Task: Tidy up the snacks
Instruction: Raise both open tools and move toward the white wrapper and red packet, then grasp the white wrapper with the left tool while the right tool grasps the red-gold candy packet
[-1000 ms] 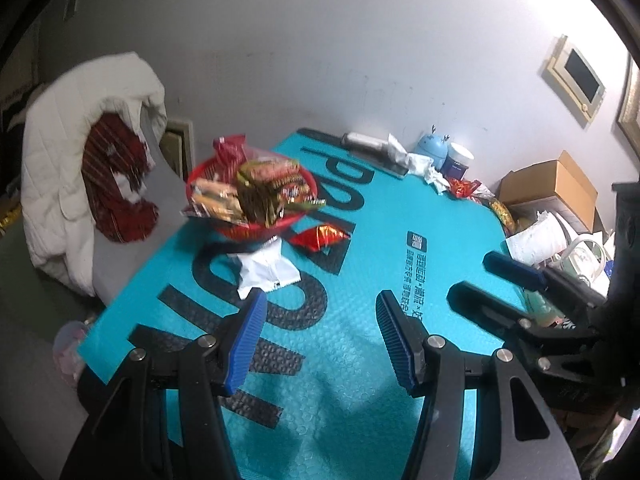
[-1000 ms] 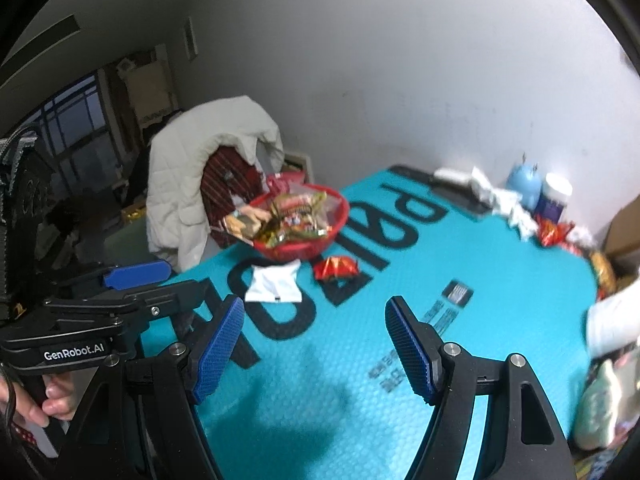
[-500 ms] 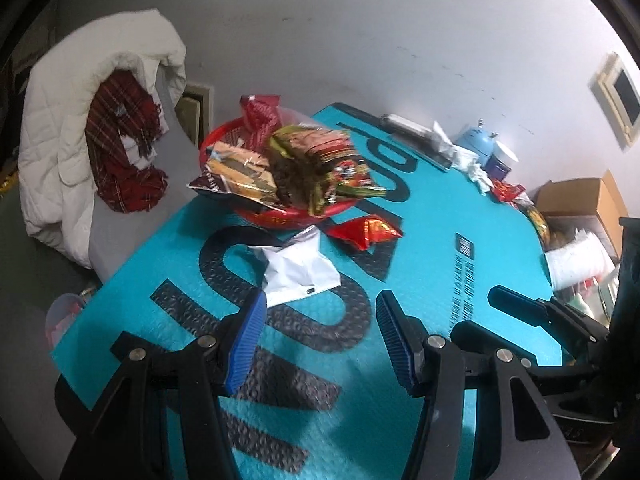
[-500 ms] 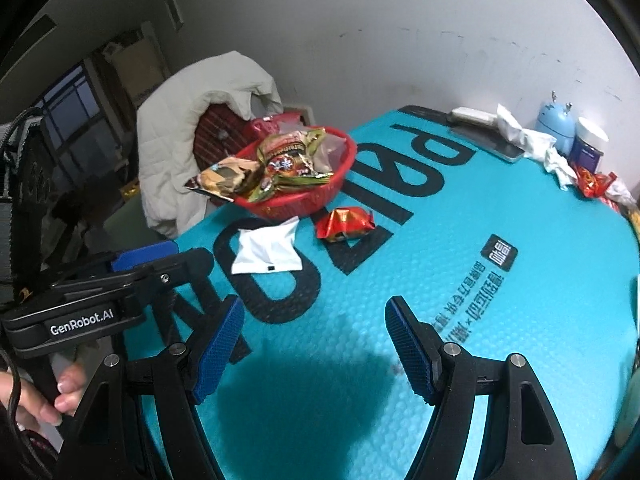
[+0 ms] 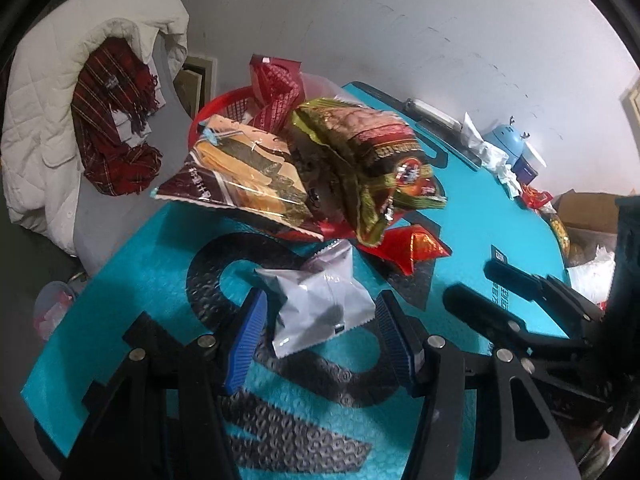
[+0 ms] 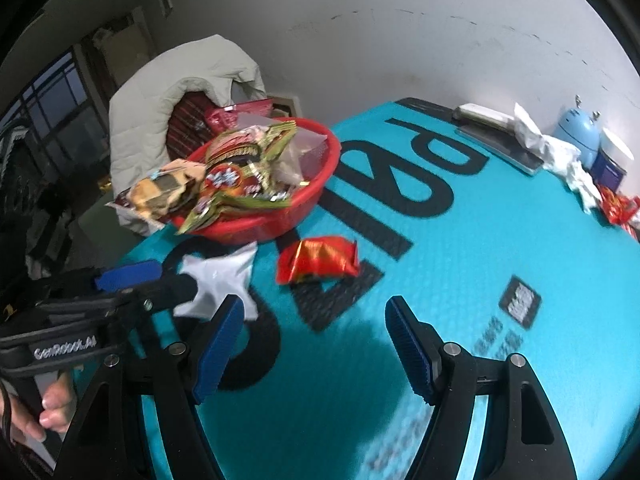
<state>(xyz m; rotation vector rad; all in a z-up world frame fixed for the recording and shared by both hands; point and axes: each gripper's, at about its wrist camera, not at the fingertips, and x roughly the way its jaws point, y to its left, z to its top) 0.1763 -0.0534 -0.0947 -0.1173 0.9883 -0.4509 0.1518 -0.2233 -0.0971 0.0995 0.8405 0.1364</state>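
On the teal mat, our left gripper has dropped to straddle the white snack packet, jaws unclenched; our right gripper, also released, nears the red packet.

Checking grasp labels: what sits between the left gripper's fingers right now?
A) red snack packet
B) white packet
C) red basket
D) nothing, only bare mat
B: in the left wrist view the white packet lies on the mat between the left gripper's open fingers, not yet pinched; the red packet lies beyond it, beside the basket.
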